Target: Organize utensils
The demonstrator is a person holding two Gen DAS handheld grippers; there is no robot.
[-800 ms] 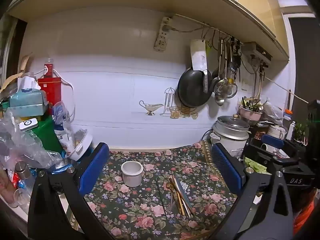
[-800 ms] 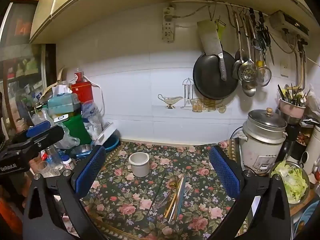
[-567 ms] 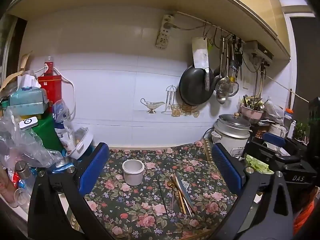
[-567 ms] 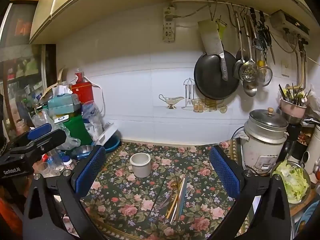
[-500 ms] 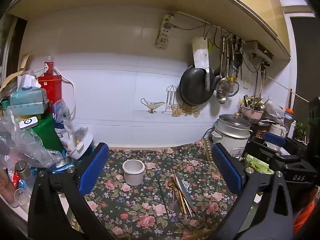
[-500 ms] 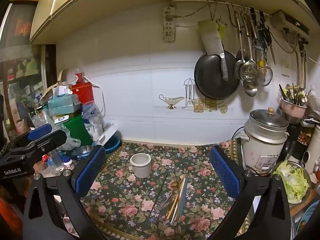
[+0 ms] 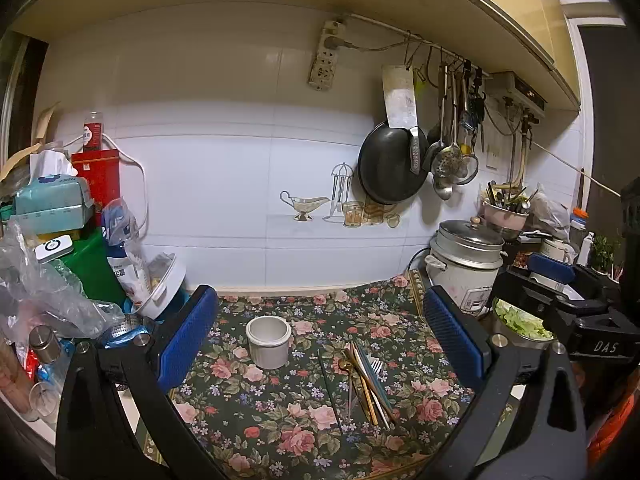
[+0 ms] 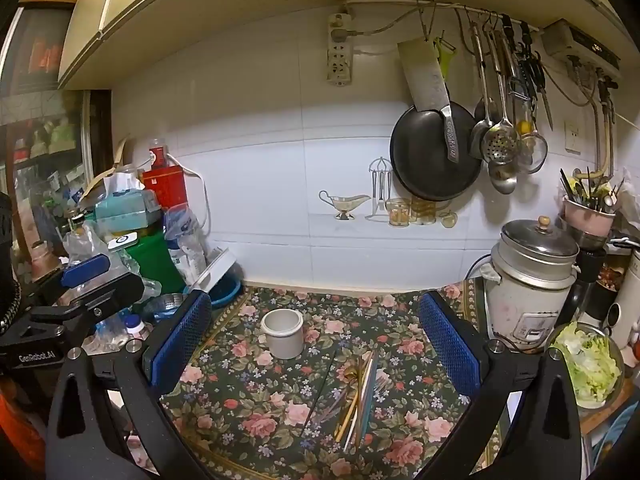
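Two open handheld grippers hover above a floral kitchen counter where loose utensils lie beside a white cup.

The left gripper [image 7: 320, 336] and right gripper [image 8: 316, 336] both have their blue-padded jaws spread wide, holding nothing. The utensils [image 7: 366, 376], gold, pale and dark sticks with a fork, lie bundled on the floral cloth [image 7: 280, 432], long axes running from the near edge toward the tiled wall, slightly fanned. The white cup [image 7: 268, 340] stands upright just left of them, apart. Open cloth surrounds both. Clutter of bags and boxes [image 7: 52, 264] crowds the left edge; a rice cooker [image 8: 528, 280] bounds the right.
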